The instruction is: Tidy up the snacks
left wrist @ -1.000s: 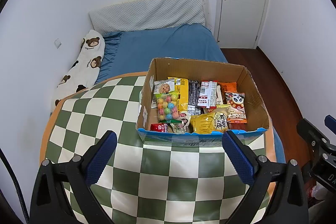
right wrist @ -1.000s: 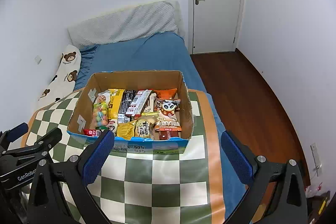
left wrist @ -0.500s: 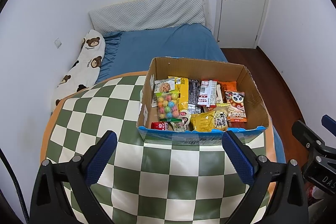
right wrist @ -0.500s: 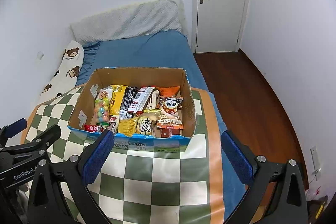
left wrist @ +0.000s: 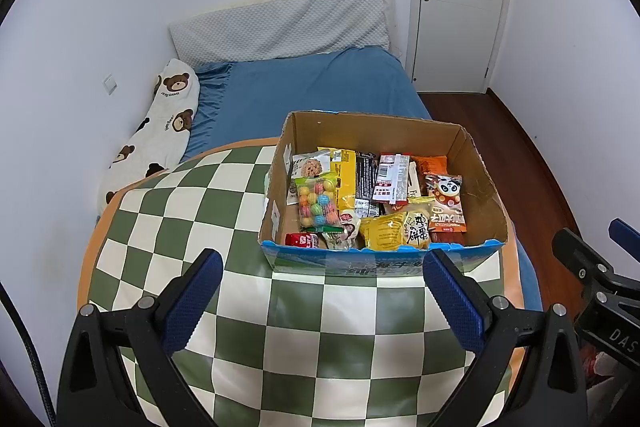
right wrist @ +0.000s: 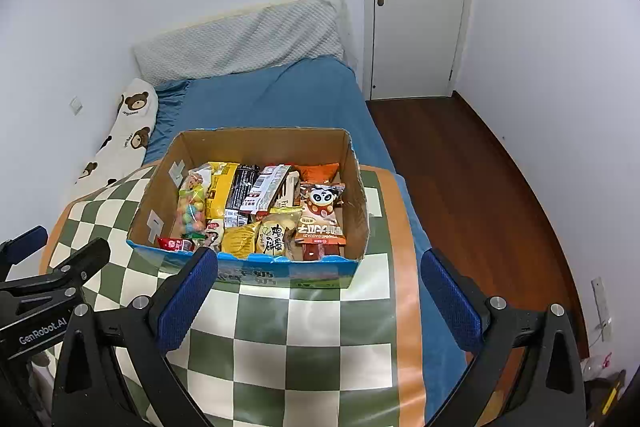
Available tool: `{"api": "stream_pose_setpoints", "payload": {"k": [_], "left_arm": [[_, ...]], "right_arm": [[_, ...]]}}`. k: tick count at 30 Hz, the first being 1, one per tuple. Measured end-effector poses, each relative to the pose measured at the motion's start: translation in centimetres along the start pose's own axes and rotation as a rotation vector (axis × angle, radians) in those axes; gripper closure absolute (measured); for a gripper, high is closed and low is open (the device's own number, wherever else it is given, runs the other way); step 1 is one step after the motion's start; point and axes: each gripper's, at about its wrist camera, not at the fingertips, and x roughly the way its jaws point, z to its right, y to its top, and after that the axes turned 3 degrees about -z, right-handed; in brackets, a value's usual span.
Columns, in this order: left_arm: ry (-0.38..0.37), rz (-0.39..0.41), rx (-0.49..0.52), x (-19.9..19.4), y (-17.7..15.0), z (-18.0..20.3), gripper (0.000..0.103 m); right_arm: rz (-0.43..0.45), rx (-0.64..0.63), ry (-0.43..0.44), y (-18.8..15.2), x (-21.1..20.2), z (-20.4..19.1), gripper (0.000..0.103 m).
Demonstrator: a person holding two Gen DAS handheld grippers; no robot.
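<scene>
Both pairs of jaws stand spread wide and grasp nothing: left gripper (left wrist: 320, 291) and right gripper (right wrist: 318, 287) each hang above the checkered cloth (left wrist: 312, 339), short of the box.

Item — cardboard box (left wrist: 482, 183), open-topped, blue printed front, seated on the cloth at 12 o'clock from the left gripper, at 11 to 12 o'clock from the right one, whose left blue pad (right wrist: 188, 297) overlaps the box's front lip in its own view; contact cannot be told.

Contents — snack packets, all inside the box, none on the cloth:
- bag of coloured candy balls (left wrist: 318, 205), left side
- yellow packet (left wrist: 344, 175) and black packet (left wrist: 366, 175), standing side by side toward the back
- red-and-white packet (left wrist: 392, 177), orange bag (left wrist: 432, 163) behind
- panda packet (left wrist: 448, 203), right side
- crumpled yellow bag (left wrist: 382, 233) and small red packet (left wrist: 302, 239) at the front wall

State of task: packets sit roughly ranked in the box, which fits either a sorted box or a full box awaiting sorting.

Hazards, as judged: packets overlap closely, so a reach for one may pinch its neighbour; soft bags can crush or slip; the box sits near the cloth's right border above the bed (right wrist: 280, 95), and a push on its front wall could slide it.
</scene>
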Motion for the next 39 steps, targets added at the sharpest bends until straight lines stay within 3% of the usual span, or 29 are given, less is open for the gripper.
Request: {"api": "stream_pose_setpoints", "payload": {"k": [39], "left_arm": [[-0.004, 0.012, 0.01, -1.3, 0.4, 0.2, 0.0]], "right_arm": [[0.014, 0.004, 0.002, 0.2, -1.0, 0.1, 0.0]]}}
